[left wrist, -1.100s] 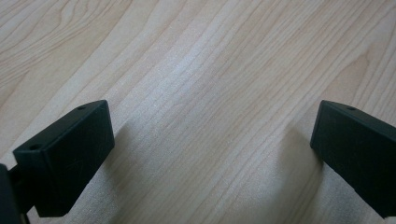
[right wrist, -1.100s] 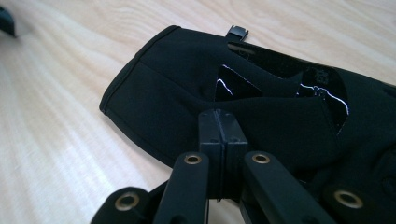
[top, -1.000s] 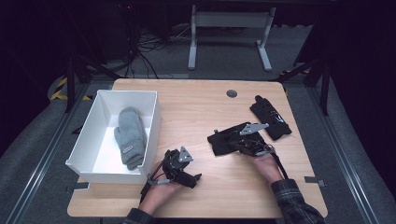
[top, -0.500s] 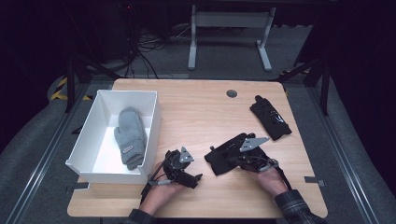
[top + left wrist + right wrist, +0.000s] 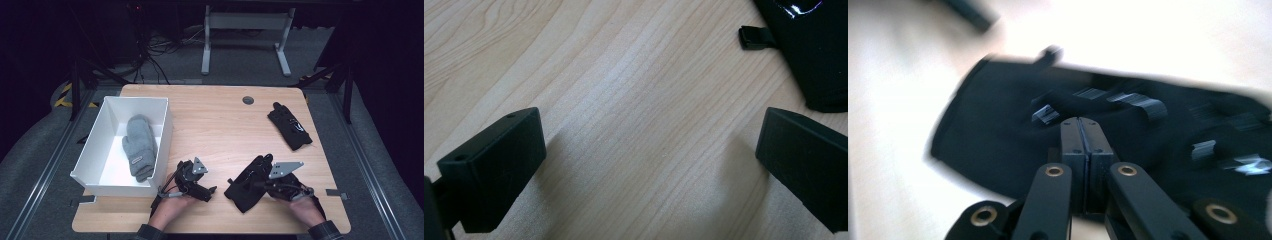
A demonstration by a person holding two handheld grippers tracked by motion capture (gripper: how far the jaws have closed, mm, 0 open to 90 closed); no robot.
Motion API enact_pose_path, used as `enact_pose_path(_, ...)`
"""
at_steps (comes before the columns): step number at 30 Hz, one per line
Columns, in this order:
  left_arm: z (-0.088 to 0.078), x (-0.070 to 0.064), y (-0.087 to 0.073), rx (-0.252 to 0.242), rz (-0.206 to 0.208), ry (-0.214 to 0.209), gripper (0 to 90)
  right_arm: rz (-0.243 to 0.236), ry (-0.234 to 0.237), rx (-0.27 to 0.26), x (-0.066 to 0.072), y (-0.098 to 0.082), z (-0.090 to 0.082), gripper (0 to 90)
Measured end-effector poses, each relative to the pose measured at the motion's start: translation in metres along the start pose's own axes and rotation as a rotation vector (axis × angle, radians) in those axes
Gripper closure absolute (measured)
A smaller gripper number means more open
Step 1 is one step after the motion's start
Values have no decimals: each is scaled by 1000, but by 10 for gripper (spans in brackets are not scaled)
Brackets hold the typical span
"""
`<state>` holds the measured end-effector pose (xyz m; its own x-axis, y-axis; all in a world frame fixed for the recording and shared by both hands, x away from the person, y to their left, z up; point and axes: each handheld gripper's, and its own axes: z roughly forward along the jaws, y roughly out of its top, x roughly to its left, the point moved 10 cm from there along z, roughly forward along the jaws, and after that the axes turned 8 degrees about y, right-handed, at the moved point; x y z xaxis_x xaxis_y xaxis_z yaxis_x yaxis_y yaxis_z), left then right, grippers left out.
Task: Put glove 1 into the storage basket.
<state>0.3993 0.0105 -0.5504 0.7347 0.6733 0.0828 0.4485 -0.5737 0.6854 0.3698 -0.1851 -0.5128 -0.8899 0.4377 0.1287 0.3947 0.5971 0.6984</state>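
A black glove [image 5: 245, 190] lies on the wooden table [image 5: 210, 120] near the front edge, right of centre. My right gripper [image 5: 258, 183] is shut on it, its jaws pressed together over a pinch of the fabric [image 5: 998, 135], as the right gripper view [image 5: 1080, 125] shows. My left gripper [image 5: 212, 191] rests on the table just left of the glove, apart from it. Its jaws stand wide open [image 5: 649, 140] over bare wood, and the glove's cuff [image 5: 814, 55] lies beyond them.
A second black glove [image 5: 290, 126] lies at the table's right, farther back. At the left stands a white bin [image 5: 162, 117] with a grey mitten [image 5: 139, 145] inside. A dark round grommet [image 5: 248, 100] sits near the far edge.
My right gripper has dragged the black glove forward and to the left, nearer the left gripper. The left gripper has stayed put.
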Motion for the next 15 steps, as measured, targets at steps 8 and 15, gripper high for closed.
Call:
enact_pose_path(8, 0, -1, 0, 1, 7, -9, 1, 98, -129, -11, -61, 11, 0, 900)
enact_pose_path(15, 0, -6, 1, 1, 35, -40, 1, 90, -143, 6, -77, 18, 18, 900)
